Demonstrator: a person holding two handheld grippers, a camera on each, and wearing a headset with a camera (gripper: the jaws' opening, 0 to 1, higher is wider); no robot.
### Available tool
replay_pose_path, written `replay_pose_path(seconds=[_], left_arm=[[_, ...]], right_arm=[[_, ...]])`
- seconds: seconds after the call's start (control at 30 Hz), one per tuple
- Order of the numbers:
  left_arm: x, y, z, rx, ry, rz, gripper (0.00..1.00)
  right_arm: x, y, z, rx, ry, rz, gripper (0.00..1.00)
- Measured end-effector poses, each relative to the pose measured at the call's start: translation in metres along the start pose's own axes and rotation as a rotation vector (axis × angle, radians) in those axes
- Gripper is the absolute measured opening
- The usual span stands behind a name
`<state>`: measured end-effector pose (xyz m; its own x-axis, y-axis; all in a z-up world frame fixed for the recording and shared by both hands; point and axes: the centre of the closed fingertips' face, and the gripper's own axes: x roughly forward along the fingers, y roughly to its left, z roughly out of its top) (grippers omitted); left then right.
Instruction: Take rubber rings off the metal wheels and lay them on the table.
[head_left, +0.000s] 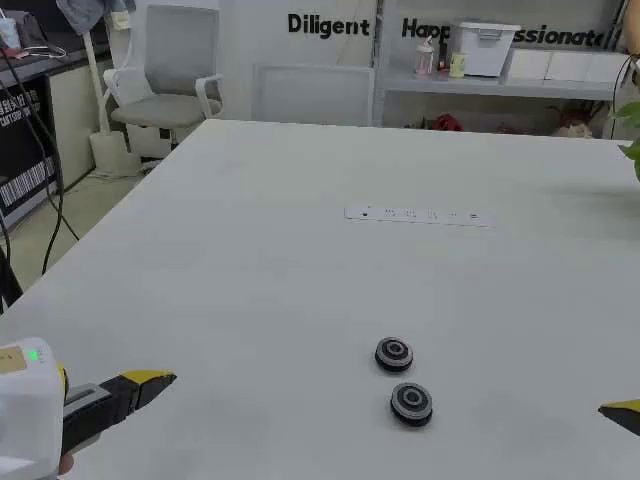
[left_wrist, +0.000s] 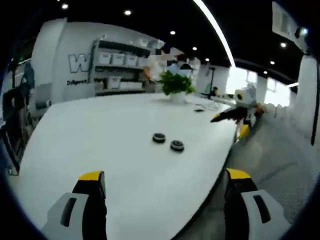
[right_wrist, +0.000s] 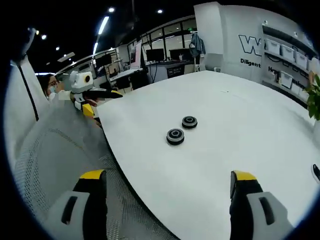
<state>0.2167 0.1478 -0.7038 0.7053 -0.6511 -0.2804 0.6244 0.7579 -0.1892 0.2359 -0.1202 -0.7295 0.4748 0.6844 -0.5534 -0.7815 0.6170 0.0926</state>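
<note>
Two metal wheels (head_left: 394, 355): side by side, just apart, on the white counter (head_left: 280, 250) near its front edge, dark rings on them.
Writing: we read "Diligent" (head_left: 328, 25) on the far wall.
Open room: broad counter surface around both wheels.
Left claw (left_wrist: 165, 175): released, jaws wide, held level at the counter's near edge.
Right claw (right_wrist: 167, 175): released, jaws wide, wheels ahead.

Table (head_left: 220, 260): white, broad.
Far wheel (head_left: 394, 355): lay flat, black-ringed.
Near wheel (head_left: 411, 403): just beside it.
Power strip (head_left: 419, 215): sat mid-table.
</note>
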Motion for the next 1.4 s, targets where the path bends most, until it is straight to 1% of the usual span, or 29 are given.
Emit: replay_pose_path(seconds=[0.1, 0.17, 0.23, 0.33, 0.43, 0.5, 0.6, 0.8, 1.0, 1.07, 1.2, 1.27, 1.3, 1.4], left_arm=[[0.0, -0.001, 0.0, 0.0, -0.001, 0.0, 1.0], [-0.001, -0.001, 0.001, 0.005, -0.001, 0.001, 0.97], [-0.001, -0.003, 0.002, -0.003, -0.008, -0.005, 0.95], [-0.001, -0.005, 0.004, -0.012, -0.018, -0.009, 0.96], [-0.001, -0.007, 0.001, -0.01, -0.009, -0.009, 0.98], [-0.002, -0.007, 0.001, -0.009, -0.006, -0.005, 0.98], [-0.004, -0.005, 0.003, -0.009, -0.015, 0.01, 1.0], [-0.006, -0.006, 0.004, 0.002, -0.011, 0.013, 1.0], [-0.008, -0.007, 0.005, 0.007, -0.008, 0.011, 1.0], [-0.008, -0.008, 0.005, 0.008, -0.008, 0.011, 1.0], [-0.009, -0.009, 0.006, 0.012, -0.008, 0.007, 1.0], [-0.008, -0.009, 0.006, 0.014, -0.007, 0.006, 1.0], [-0.008, -0.009, 0.006, 0.014, -0.008, 0.005, 1.0], [-0.008, -0.01, 0.006, 0.01, -0.008, 0.003, 1.0]], right_arm=[[-0.002, -0.001, 0.001, 0.009, -0.002, 0.001, 1.0], [-0.004, -0.001, 0.001, 0.007, -0.001, -0.004, 1.0], [-0.007, -0.002, 0.001, 0.006, -0.002, -0.008, 1.0], [-0.011, -0.001, 0.001, 0.014, -0.01, -0.012, 1.0], [-0.013, -0.001, 0.0, 0.016, -0.007, -0.018, 1.0], [-0.015, -0.001, -0.002, 0.01, 0.0, -0.024, 1.0], [-0.019, -0.001, -0.003, 0.013, 0.0, -0.029, 1.0], [-0.025, 0.0, -0.003, 0.012, -0.005, -0.044, 1.0], [-0.03, 0.004, -0.006, 0.013, 0.006, -0.054, 1.0], [-0.031, 0.003, -0.005, 0.009, -0.001, -0.067, 1.0], [-0.034, 0.004, -0.004, 0.013, -0.007, -0.071, 1.0], [-0.037, 0.001, -0.003, -0.005, -0.013, -0.097, 0.98], [-0.038, 0.0, -0.002, -0.009, -0.017, -0.102, 0.97], [-0.041, 0.0, 0.0, 0.009, -0.029, -0.101, 0.97]])
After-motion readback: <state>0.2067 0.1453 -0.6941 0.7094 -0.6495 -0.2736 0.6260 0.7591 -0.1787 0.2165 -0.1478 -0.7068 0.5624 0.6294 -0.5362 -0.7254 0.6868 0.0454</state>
